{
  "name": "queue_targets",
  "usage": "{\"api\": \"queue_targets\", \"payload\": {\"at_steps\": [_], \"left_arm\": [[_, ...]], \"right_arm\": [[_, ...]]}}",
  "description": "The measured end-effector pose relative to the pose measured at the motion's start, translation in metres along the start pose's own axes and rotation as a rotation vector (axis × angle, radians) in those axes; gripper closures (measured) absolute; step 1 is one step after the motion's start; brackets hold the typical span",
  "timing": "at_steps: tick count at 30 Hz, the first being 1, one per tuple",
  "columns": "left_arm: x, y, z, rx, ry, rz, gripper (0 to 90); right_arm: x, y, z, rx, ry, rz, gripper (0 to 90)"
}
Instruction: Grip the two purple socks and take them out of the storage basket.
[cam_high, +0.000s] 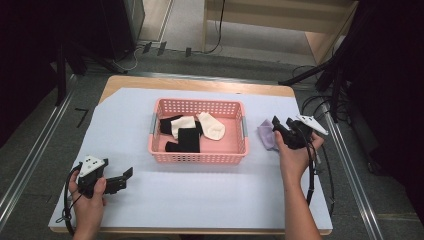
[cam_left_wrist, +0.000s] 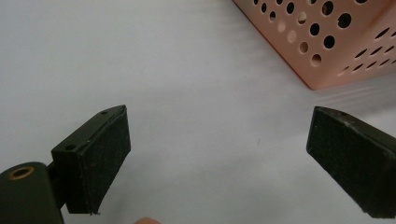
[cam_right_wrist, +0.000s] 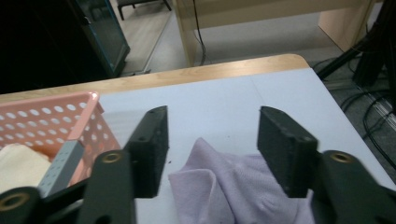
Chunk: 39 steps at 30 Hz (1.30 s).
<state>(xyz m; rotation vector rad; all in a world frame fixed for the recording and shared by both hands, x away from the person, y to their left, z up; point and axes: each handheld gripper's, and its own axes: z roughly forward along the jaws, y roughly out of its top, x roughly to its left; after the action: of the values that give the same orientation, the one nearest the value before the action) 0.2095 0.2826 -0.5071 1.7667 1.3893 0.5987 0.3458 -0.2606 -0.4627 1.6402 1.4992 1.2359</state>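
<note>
Right of the pink perforated plastic basket (cam_high: 199, 151), right tool (cam_right_wrist: 212, 144) gapes wide over a crumpled lilac sock (cam_right_wrist: 233, 193), gripping nothing.

My right claw (cam_high: 278, 131) sits at lilac sock (cam_high: 266, 135), R of pink basket (cam_high: 198, 156); left claw (cam_high: 122, 178) rests near-left, apart.

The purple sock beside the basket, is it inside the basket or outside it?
Outside. The purple sock lies on the white table cover, right of the pink basket, below the open right claw.
</note>
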Motion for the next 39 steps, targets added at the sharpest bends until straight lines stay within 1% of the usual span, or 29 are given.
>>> {"api": "queue_targets", "payload": {"at_steps": [2,3,5,7,8,12,14,15,21,24,27,31,34,36,39], "left_arm": [[0.0,0.0,0.0,-0.002,0.0,0.001,7.3],[0.0,0.0,0.0,-0.003,0.0,0.001,7.3],[0.0,0.0,0.0,-0.002,0.002,0.001,7.3],[0.0,0.0,0.0,-0.002,0.002,0.001,7.3],[0.0,0.0,0.0,-0.002,0.002,0.001,7.3],[0.0,0.0,0.0,-0.002,0.002,0.002,7.3],[-0.001,0.0,0.0,0.001,0.004,0.003,7.3],[0.0,0.0,0.0,0.001,0.003,0.003,7.3],[-0.001,0.0,0.0,-0.003,0.004,0.005,7.3],[-0.001,0.0,0.0,-0.002,0.004,0.005,7.3],[-0.001,0.0,0.0,-0.003,0.005,0.006,7.3],[-0.001,0.0,0.0,-0.003,0.005,0.009,7.3],[-0.001,0.0,-0.001,-0.004,0.005,0.011,7.3],[-0.001,0.0,-0.001,-0.004,0.005,0.011,7.3],[-0.001,0.0,-0.001,-0.005,0.005,0.01,7.3]], "right_arm": [[0.0,-0.002,-0.004,0.0,0.005,-0.023,35.7],[0.0,-0.004,-0.006,0.003,0.023,-0.034,31.9],[0.001,-0.008,-0.009,0.017,0.056,-0.083,29.3],[0.001,-0.012,-0.013,0.022,0.052,-0.121,28.5],[0.0,-0.013,-0.016,0.027,0.051,-0.12,28.4],[-0.006,-0.018,-0.026,0.021,0.054,-0.079,28.3],[-0.009,-0.022,-0.03,0.023,0.052,-0.072,28.4],[-0.011,-0.024,-0.032,0.021,0.053,-0.081,28.4],[-0.023,-0.035,-0.044,0.028,0.055,-0.083,30.2],[-0.03,-0.042,-0.05,0.034,0.047,-0.07,30.3],[-0.036,-0.049,-0.056,0.04,0.04,-0.073,30.3],[-0.044,-0.057,-0.065,0.031,0.032,-0.061,30.2],[-0.05,-0.063,-0.071,0.036,0.02,-0.048,30.2],[-0.055,-0.067,-0.074,0.033,0.017,-0.067,30.2],[-0.06,-0.072,-0.081,0.039,0.011,-0.063,30.2]]}}
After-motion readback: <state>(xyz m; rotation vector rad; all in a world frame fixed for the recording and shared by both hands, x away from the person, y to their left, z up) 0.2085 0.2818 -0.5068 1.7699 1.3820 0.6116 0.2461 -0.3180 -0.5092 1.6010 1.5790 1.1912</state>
